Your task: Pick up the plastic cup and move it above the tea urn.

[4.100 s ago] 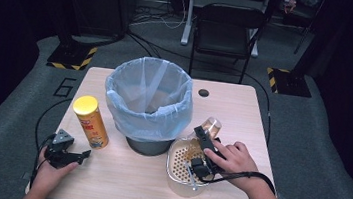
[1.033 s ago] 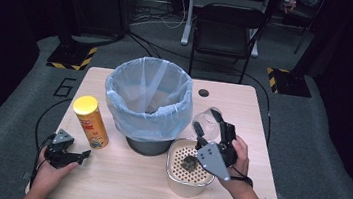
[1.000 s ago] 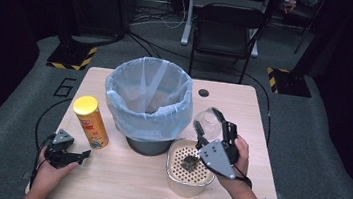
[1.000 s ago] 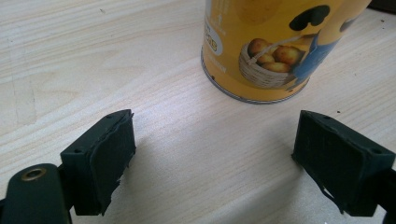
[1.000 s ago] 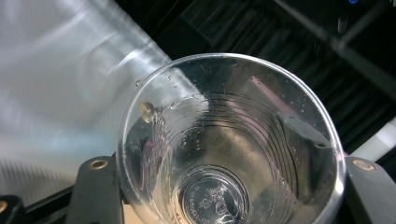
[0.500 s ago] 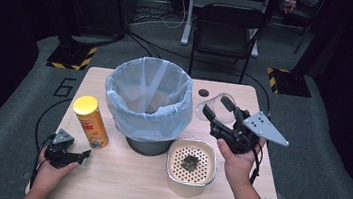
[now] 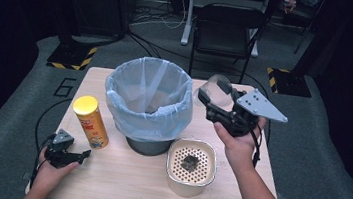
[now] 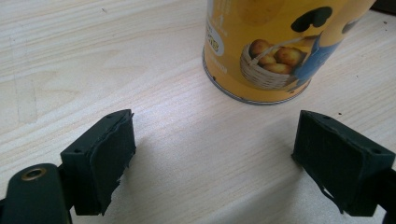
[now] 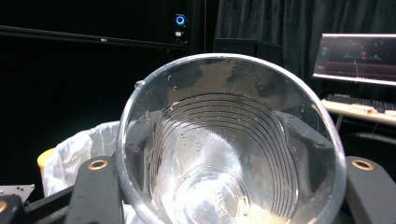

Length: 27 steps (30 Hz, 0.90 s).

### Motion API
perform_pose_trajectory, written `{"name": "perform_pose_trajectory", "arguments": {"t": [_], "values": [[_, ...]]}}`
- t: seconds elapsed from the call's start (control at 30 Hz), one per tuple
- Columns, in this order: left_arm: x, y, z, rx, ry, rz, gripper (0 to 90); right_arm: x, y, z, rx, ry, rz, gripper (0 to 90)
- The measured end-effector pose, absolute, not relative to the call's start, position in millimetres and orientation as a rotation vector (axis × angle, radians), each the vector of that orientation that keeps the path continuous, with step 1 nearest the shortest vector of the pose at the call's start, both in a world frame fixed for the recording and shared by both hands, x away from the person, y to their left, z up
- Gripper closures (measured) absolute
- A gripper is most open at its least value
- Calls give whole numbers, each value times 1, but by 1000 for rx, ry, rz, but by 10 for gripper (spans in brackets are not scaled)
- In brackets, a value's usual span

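Clear plastic cup [image 9: 229, 144] is pinched by its sides in my right gripper [image 7: 220, 103], held above the table's [image 7: 119, 183] far right, mouth toward me. At nine o'clock stands the bin with the blue liner [image 7: 148, 99]. Risk: thin walls may buckle and slip. My left gripper [image 7: 68, 153] rests spread, empty, near the yellow crisp can [image 8: 275, 46].

Light wooden table [image 7: 120, 173], pale grain. Standing on it: bin with pale blue liner [image 7: 148, 104] at centre; yellow crisp can [image 7: 91, 121] upright left of bin; cream perforated container [image 7: 191, 167] in front of bin, right of centre.
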<state>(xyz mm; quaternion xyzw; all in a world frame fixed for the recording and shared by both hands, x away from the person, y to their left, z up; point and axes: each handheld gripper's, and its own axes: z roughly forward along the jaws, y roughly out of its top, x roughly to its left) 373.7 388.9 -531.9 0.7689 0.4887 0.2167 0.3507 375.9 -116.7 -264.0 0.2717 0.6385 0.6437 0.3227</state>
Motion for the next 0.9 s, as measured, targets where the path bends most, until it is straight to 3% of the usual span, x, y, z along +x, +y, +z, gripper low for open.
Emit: {"name": "perform_pose_trajectory", "arguments": {"t": [0.57,0.9], "values": [[374,389,-532,1992,1265,561,127,442,-32,-242,637,1896,1667,342],[373,388,-532,1972,1278,548,127,462,-1,-235,651,1955,1645,330]]}}
